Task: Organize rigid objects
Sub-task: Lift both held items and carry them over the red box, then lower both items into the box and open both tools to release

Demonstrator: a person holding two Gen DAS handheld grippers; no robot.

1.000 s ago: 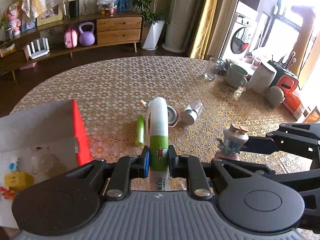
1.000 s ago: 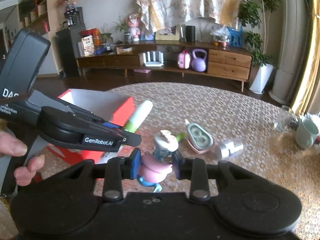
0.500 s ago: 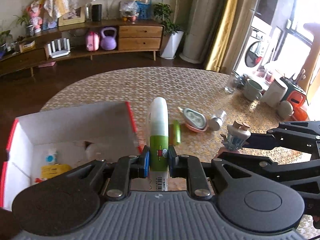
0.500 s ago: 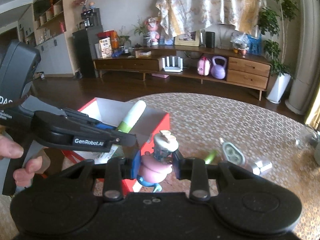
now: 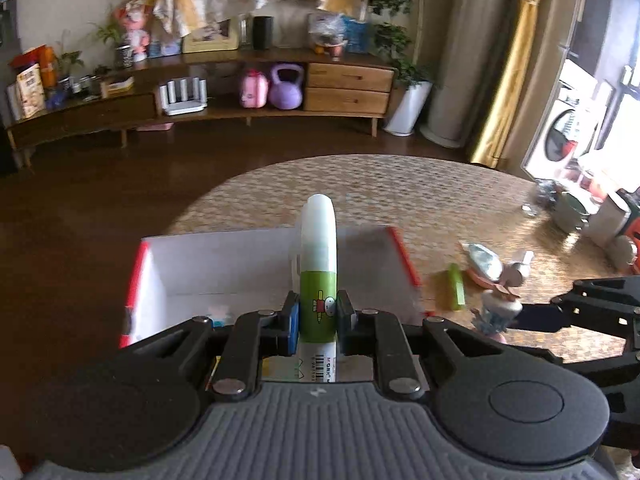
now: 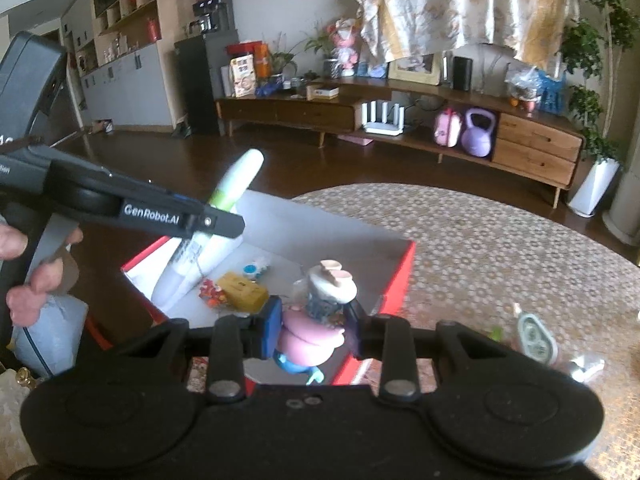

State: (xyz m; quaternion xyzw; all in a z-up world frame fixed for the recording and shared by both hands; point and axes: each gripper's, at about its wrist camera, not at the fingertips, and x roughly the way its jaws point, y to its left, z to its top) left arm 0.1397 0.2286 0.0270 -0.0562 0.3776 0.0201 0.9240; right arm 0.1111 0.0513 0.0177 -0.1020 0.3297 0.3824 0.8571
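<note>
My left gripper [image 5: 318, 314] is shut on a white and green bottle [image 5: 318, 256] and holds it over the open red box [image 5: 394, 240]. The bottle also shows in the right wrist view [image 6: 230, 190], tilted above the box [image 6: 400, 264]. My right gripper [image 6: 312, 328] is shut on a pink figurine [image 6: 314, 336] with a cream hat, above the box's right side. The figurine shows in the left wrist view [image 5: 498, 308] too. A yellow block [image 6: 242, 290] and small bits lie in the box.
On the patterned round table [image 5: 400, 184] lie a green tube [image 5: 456, 284], an oval pink-rimmed case [image 5: 482, 260] and a small silver jar [image 6: 586, 366]. Cups and containers [image 5: 576, 210] stand at the right edge. Dark floor lies beyond the box.
Both grippers have moved left from the table middle to above the red box, each keeping its object. The box's inside now shows in the right wrist view.
</note>
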